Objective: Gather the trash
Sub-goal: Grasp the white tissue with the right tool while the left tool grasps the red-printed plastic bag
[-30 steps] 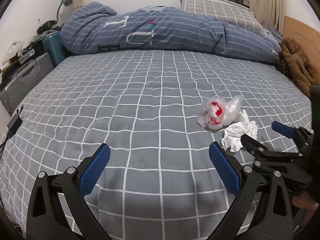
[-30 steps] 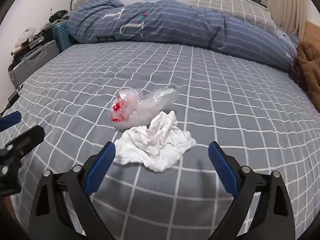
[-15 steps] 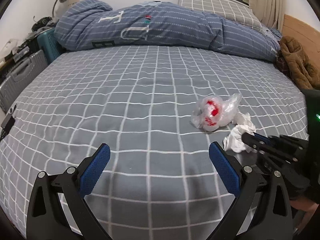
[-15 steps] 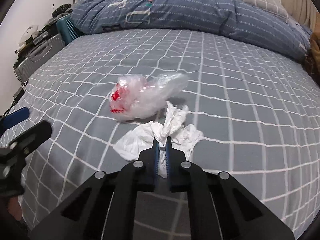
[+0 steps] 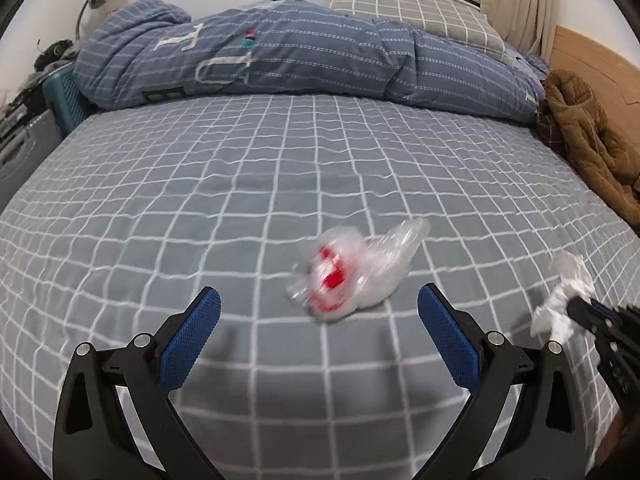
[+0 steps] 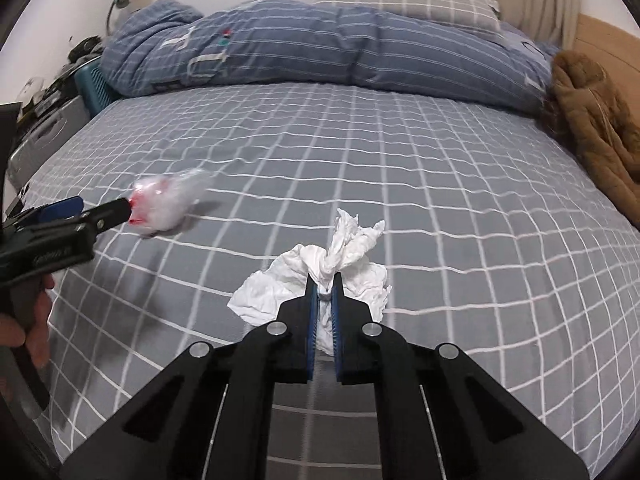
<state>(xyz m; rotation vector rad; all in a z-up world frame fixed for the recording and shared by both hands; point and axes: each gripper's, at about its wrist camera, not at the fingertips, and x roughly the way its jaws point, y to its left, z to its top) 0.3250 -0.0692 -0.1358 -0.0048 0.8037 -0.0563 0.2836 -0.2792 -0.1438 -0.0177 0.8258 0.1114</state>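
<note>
right gripper: the right gripper (image 6: pixel 323 294) has gone from wide apart to clamped on the tissue (image 6: pixel 320 280), pinching its twisted middle; the tissue now hangs from the pads, lifted off the bed (image 6: pixel 440 184) and carried to the right of where it lay.
meaning: first piece of trash looks secured; it needs a bin, and none shows in either view.
left gripper: the left gripper (image 5: pixel 318 316) stands wide and empty, and has come up on the bag (image 5: pixel 352 276) so that the bag now sits between and just beyond its pads, not yet touched.
bag: clear plastic with red inside, lying on the bed, blurred; likely next to be picked.
hand: a hand (image 6: pixel 24 320) on the left gripper's handle at the left edge of the right view.
in the way: nothing lies between the left gripper and the bag; thin plastic may slip or crumple.
farther off: rolled quilt (image 5: pixel 304 52) and pillow (image 5: pixel 408 8) at the head, brown coat (image 5: pixel 588 140) right, suitcase (image 6: pixel 48 136) left.
</note>
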